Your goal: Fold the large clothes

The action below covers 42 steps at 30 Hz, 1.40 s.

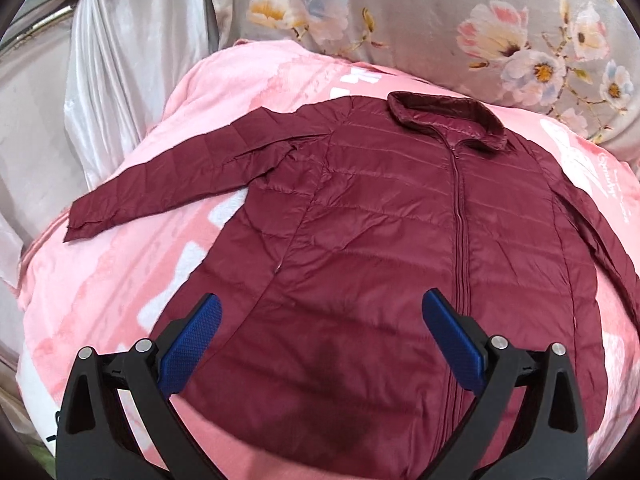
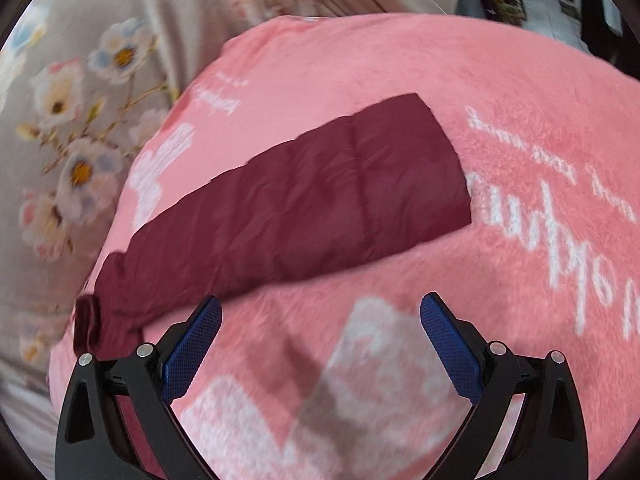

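Maroon jacket [image 1: 380, 220]: quilted and zipped shut, it is lying flat, front up, on the pink blanket [image 1: 120, 280]; its collar [image 1: 448, 116] is pointing toward the floral bedding [image 1: 440, 20].
Sleeves: one sleeve [image 1: 172, 184] is stretching out over the blanket on the left of your left wrist view; the other sleeve [image 2: 304, 208] is lying straight across the blanket in your right wrist view.
Left gripper [image 1: 322, 320]: you are holding it spread wide above the jacket hem, gripping nothing.
Right gripper [image 2: 320, 324]: you are holding it spread wide over bare blanket, just beside the sleeve, gripping nothing.
Backdrop: white satin curtain [image 1: 120, 60] is hanging at the left.
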Each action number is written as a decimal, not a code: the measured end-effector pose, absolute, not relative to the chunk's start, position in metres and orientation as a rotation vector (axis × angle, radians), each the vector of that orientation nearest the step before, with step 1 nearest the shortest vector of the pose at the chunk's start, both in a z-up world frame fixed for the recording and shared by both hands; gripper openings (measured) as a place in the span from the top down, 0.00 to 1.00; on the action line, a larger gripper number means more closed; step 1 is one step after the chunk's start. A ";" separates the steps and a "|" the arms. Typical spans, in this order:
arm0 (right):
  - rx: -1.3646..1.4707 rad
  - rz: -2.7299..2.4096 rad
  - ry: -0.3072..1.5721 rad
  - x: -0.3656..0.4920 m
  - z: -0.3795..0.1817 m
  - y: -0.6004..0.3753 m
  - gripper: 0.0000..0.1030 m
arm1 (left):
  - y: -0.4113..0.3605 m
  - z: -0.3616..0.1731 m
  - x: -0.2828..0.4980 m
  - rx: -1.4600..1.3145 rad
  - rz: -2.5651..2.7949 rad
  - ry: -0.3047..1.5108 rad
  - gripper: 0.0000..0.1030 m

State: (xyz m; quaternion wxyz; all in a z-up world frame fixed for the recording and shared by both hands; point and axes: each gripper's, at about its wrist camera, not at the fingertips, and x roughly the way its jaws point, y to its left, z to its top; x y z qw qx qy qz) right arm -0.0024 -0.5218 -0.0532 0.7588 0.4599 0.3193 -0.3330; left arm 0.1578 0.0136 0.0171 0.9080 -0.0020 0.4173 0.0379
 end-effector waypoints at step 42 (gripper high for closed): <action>0.256 0.389 0.906 0.266 0.000 -0.087 0.51 | 0.122 -0.009 0.239 -0.252 0.114 0.925 0.05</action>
